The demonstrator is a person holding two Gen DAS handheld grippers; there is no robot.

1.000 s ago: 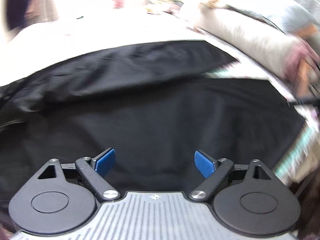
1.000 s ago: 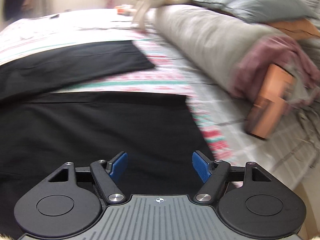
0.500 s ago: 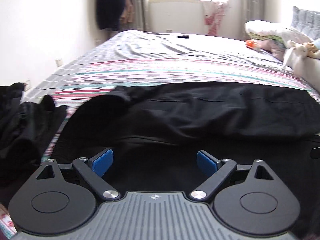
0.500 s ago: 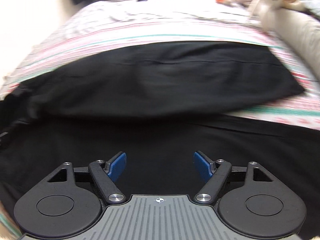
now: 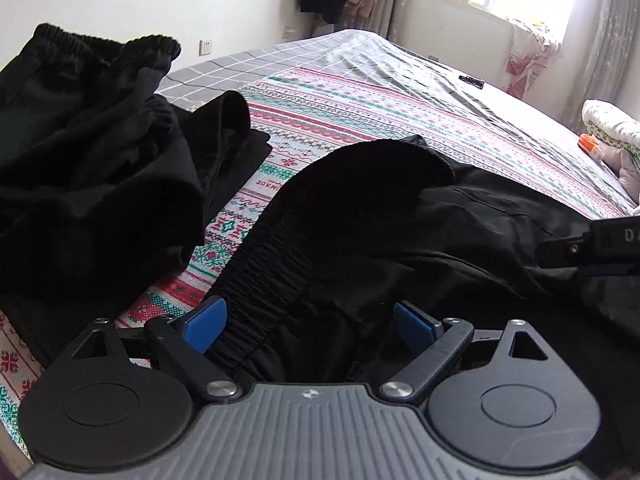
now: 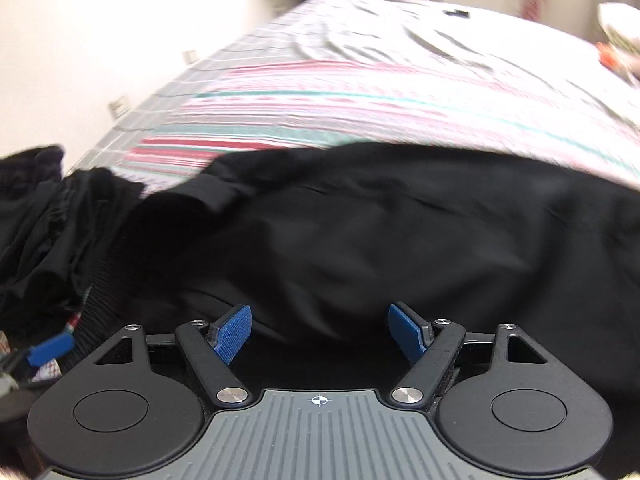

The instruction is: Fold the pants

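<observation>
I am at the grasping step: the pants (image 5: pixel 400 220) lie spread on the bed (image 5: pixel 360 92). My left hand-held gripper (image 5: pixel 310 326) is open over the waistband (image 5: pixel 264 280), my right (image 6: pixel 320 330) open too. Next I must close on it.

Bed (image 5: pixel 360 92): striped patterned cover near, grey checked sheet beyond. On it: black pants (image 5: pixel 400 216) spread out, heap of black clothes (image 5: pixel 88 152) beside, small dark object (image 5: pixel 472 80) far off.
</observation>
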